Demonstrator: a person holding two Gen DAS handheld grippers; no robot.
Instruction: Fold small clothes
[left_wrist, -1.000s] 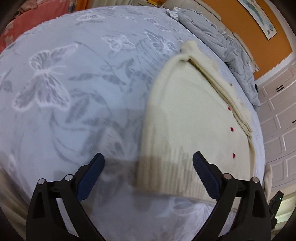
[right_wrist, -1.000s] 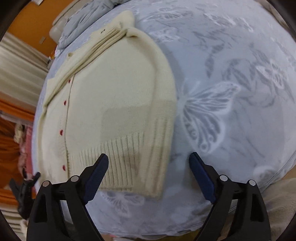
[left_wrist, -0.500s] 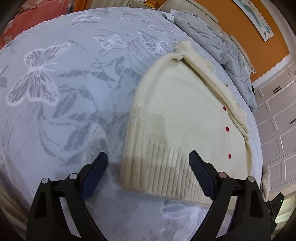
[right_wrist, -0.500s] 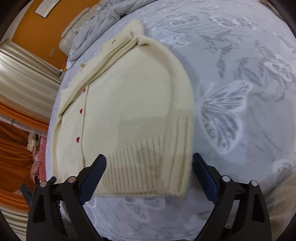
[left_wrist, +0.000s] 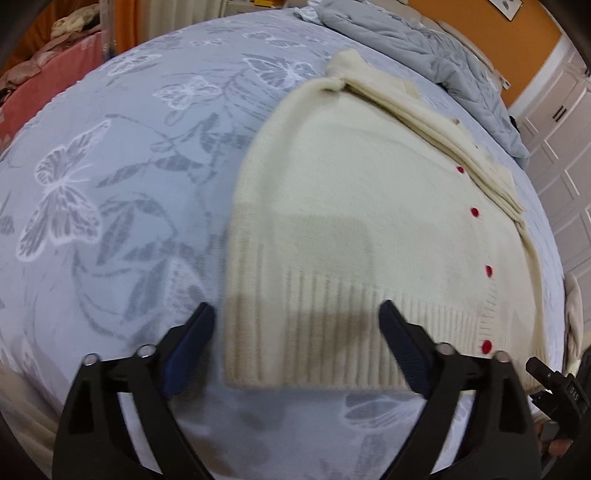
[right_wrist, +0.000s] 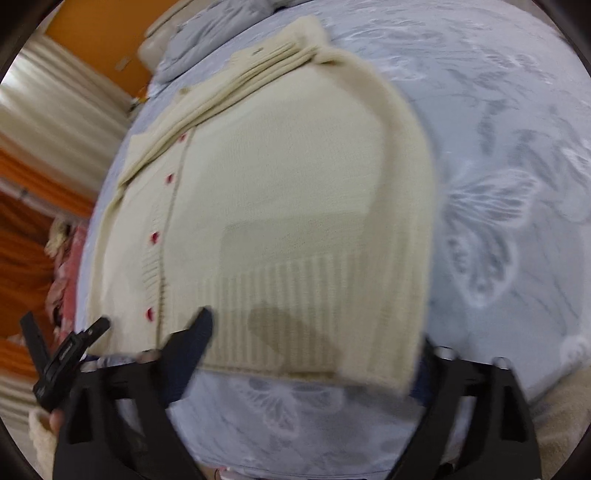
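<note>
A cream knit cardigan (left_wrist: 351, 206) with red buttons lies flat on the butterfly-print bed sheet (left_wrist: 110, 184), its sleeves folded in. My left gripper (left_wrist: 295, 308) hovers over the left end of the ribbed hem with its jaws opening; the hem lies below and between the fingers and no pad presses on it. In the right wrist view the cardigan (right_wrist: 288, 177) fills the middle. My right gripper (right_wrist: 314, 328) is over the hem's right end, its jaws opening too. Its right fingertip is hidden behind the blurred hem corner.
A grey quilt (left_wrist: 424, 48) is bunched at the far end of the bed. Pink fabric (left_wrist: 37, 85) lies beyond the bed's left side, and white cupboard doors (left_wrist: 565, 122) stand to the right. Curtains (right_wrist: 55, 110) hang at the left of the right wrist view.
Both grippers have slid sideways toward the cardigan's middle, so the ribbed hem now sits between each pair of fingers. The cardigan itself has not moved.
</note>
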